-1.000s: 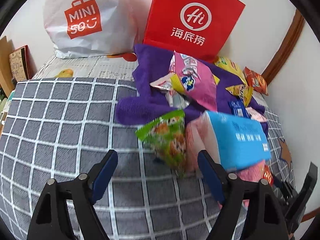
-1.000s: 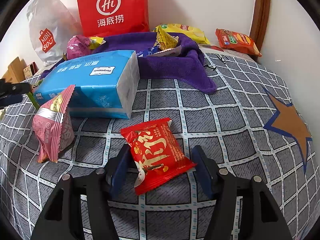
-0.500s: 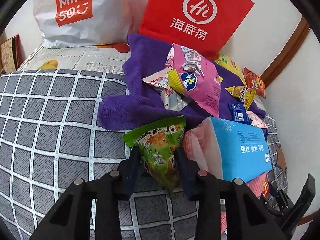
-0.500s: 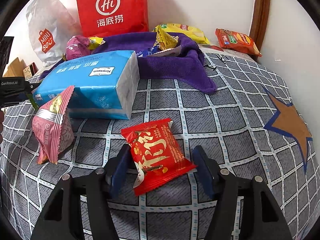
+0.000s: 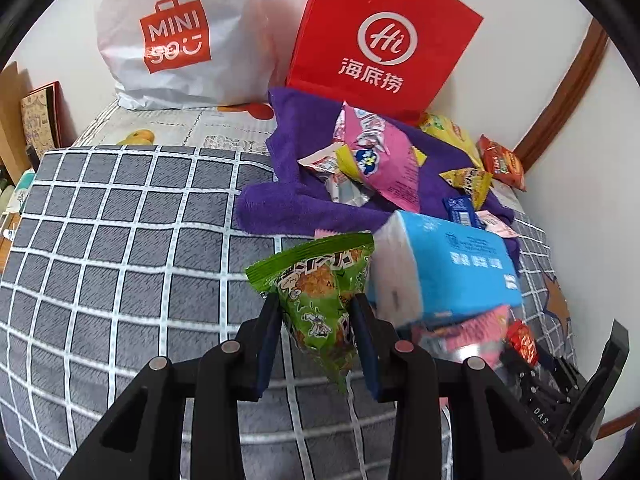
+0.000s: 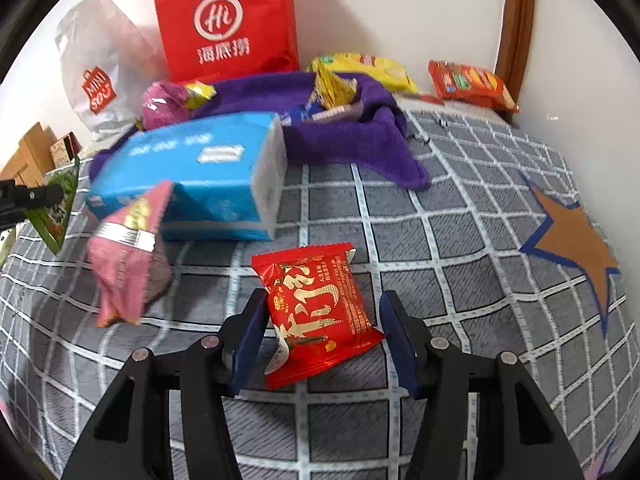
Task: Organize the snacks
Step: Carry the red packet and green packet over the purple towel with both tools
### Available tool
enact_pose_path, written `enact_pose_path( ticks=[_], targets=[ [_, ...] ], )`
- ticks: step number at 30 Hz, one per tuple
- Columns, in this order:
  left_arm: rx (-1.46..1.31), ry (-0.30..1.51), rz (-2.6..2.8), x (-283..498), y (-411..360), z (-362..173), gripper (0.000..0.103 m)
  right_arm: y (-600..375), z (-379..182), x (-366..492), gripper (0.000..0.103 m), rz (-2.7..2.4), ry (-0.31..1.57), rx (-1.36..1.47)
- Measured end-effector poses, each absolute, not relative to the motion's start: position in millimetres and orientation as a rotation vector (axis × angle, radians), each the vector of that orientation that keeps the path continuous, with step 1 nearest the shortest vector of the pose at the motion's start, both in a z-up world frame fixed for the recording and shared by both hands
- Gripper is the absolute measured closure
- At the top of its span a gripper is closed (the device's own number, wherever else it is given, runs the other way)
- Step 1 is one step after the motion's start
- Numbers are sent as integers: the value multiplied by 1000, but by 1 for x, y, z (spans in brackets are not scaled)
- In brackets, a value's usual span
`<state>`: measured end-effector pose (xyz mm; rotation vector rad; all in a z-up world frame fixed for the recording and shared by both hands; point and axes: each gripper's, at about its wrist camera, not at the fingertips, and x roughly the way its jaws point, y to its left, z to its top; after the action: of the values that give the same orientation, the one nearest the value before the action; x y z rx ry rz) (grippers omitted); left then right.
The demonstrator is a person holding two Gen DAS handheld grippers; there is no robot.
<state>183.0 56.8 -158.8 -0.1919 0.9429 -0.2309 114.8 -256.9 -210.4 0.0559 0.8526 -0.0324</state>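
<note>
Left gripper (image 5: 316,334) pinched a crinkly green snack packet (image 5: 320,300). Right gripper (image 6: 320,336), its jaws closing, flanked a glossy red sachet (image 6: 316,304), contact unclear.

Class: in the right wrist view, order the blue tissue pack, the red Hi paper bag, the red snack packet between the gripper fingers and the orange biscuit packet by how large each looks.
1. blue tissue pack
2. red Hi paper bag, close behind and farther away, so unsure
3. red snack packet, enlarged by nearness
4. orange biscuit packet
</note>
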Motion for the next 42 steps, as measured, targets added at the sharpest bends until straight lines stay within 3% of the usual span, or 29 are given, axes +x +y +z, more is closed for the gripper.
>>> enact_pose_path(
  ticks=[19, 42],
  targets=[
    [-169, 918, -255, 125, 36, -129, 69, -213, -136, 85, 47, 33, 729, 21],
    [-116, 868, -302, 129, 1, -92, 69, -200, -88, 102, 47, 42, 682, 11]
  ],
)
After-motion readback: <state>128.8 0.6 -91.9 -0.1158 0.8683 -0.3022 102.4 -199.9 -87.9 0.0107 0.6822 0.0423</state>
